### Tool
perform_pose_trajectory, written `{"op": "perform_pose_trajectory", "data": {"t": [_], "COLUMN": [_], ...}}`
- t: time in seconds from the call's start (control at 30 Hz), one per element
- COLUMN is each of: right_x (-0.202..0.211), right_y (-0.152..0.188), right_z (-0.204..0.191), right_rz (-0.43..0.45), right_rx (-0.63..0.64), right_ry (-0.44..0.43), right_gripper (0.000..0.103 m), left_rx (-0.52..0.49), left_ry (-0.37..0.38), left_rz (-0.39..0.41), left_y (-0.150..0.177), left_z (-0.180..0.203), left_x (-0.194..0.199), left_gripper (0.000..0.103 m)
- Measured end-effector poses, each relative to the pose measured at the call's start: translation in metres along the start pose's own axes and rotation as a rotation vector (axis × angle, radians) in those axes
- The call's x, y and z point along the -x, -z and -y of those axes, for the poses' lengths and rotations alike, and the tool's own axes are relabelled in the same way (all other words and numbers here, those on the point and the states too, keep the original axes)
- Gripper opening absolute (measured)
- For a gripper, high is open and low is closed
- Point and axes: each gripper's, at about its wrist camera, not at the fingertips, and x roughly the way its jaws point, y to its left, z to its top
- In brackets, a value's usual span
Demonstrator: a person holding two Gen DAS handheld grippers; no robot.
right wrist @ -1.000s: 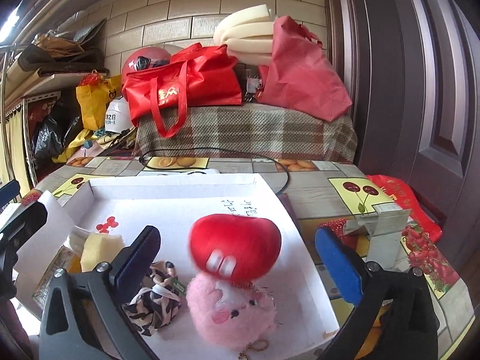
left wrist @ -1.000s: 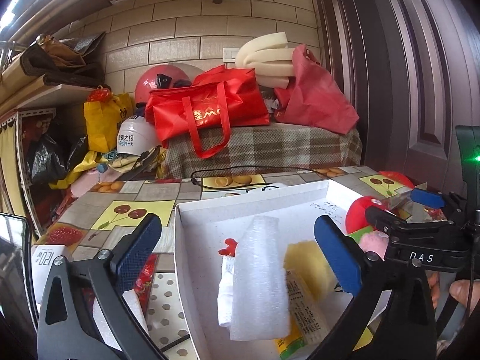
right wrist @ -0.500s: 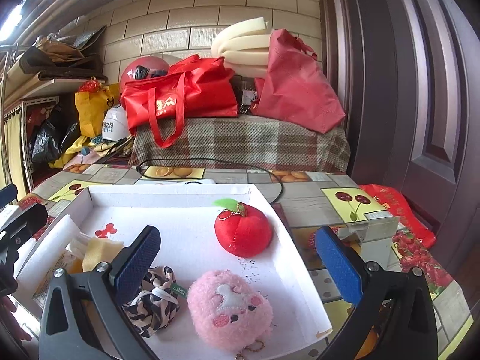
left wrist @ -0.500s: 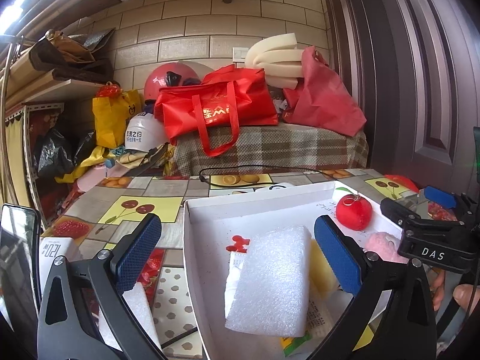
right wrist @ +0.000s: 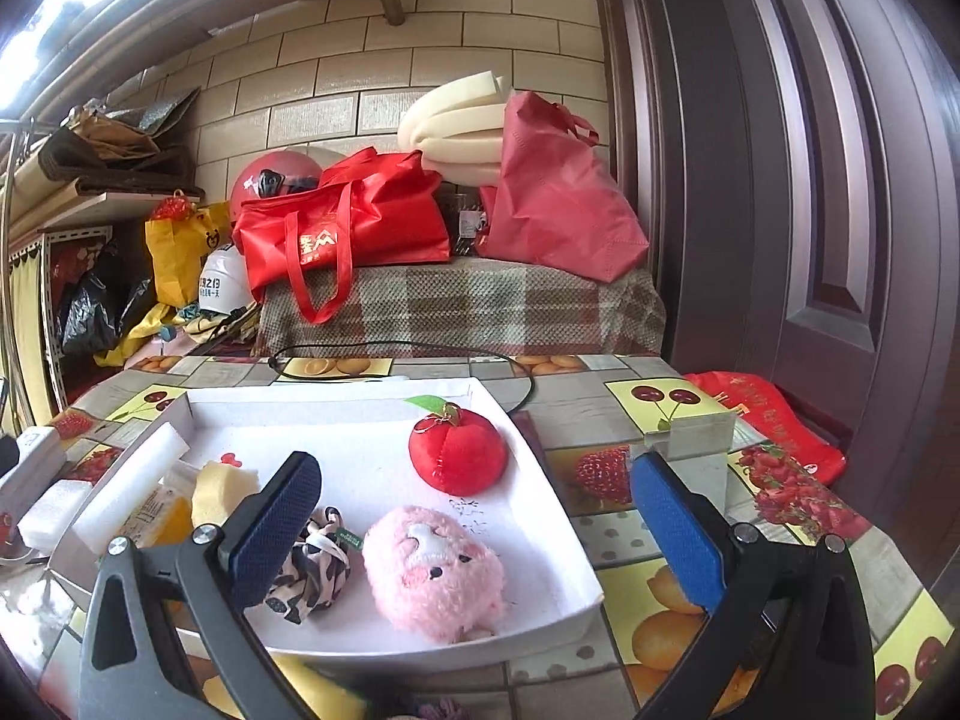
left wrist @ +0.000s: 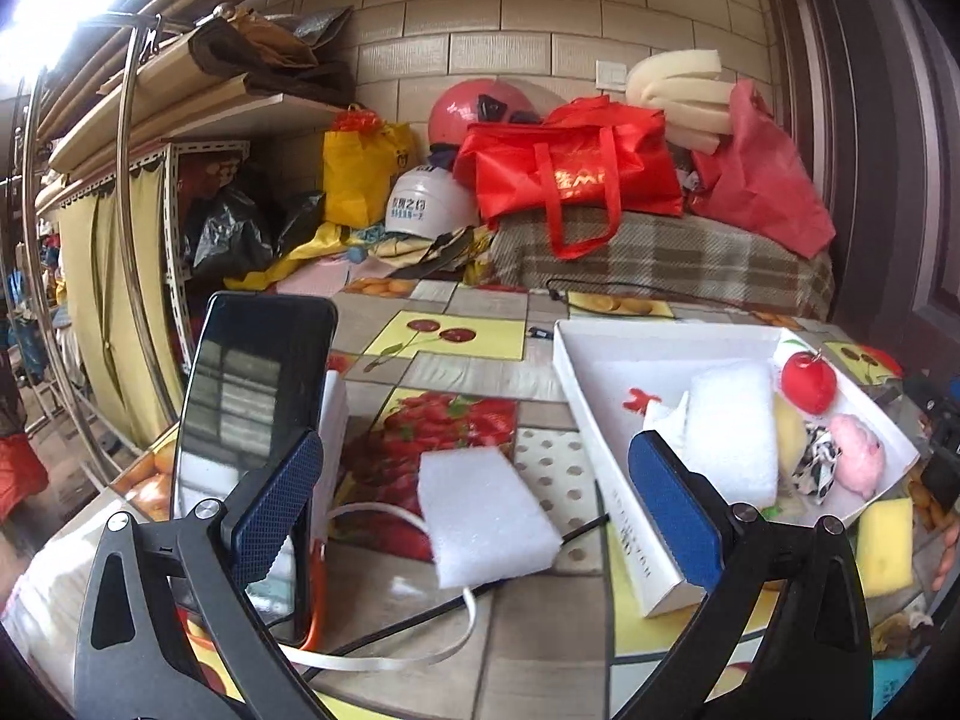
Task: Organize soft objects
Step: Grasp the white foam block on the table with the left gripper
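Note:
A white box lid tray (right wrist: 558, 516) (left wrist: 606, 456) on the table holds a red plush apple (right wrist: 457, 457) (left wrist: 808, 382), a pink plush toy (right wrist: 433, 575) (left wrist: 859, 461), a leopard-print scrunchie (right wrist: 312, 570), a yellow sponge (right wrist: 222, 489) and a white foam slab (left wrist: 732, 432) (right wrist: 135, 489). A second white foam block (left wrist: 486, 513) lies on the table outside the tray. My left gripper (left wrist: 474, 519) is open around this block, just above it. Over the tray's near edge, my right gripper (right wrist: 474, 531) is open and empty. Another yellow sponge (left wrist: 887, 543) lies beside the tray.
A phone (left wrist: 252, 414) stands upright at the left with white and black cables (left wrist: 384, 648) under it. Red bags (right wrist: 342, 234), helmets and rolled foam sit on a plaid-covered bench (right wrist: 468, 306) behind the table. A dark door (right wrist: 810, 180) is at the right.
My left gripper swung left from over the tray to the foam block on the table. The red apple dropped from the right gripper into the tray, and the right gripper drew back slightly.

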Motion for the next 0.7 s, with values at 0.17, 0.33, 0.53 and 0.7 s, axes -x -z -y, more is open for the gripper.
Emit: {"op": "perform_pose_trajectory", "data": {"t": [0.17,0.33,0.53,0.7], "right_x": [0.002,0.004,0.006,0.007], "right_y": [0.0,0.001,0.002,0.003], "right_z": [0.002,0.006,0.015,0.017], "right_rz": [0.007,0.015,0.014,0.013], "right_rx": [-0.016,-0.037,-0.083,-0.099], "right_ry": [0.008,0.004,-0.007,-0.016], "right_gripper": [0.103,0.103,0.103,0.103], "left_rx": [-0.052,-0.114,-0.1,-0.133], "left_ry": [-0.037,-0.049,-0.072,-0.071], "left_rz": [-0.121,-0.254,-0.354,-0.413], "left_y": [0.004,0.01,0.013,0.018], "left_z": [0.003,0.012,0.009,0.014], "left_x": [-0.02,-0.046,-0.071,-0.083], "left_gripper": [0.103,0.103,0.103,0.096]}}
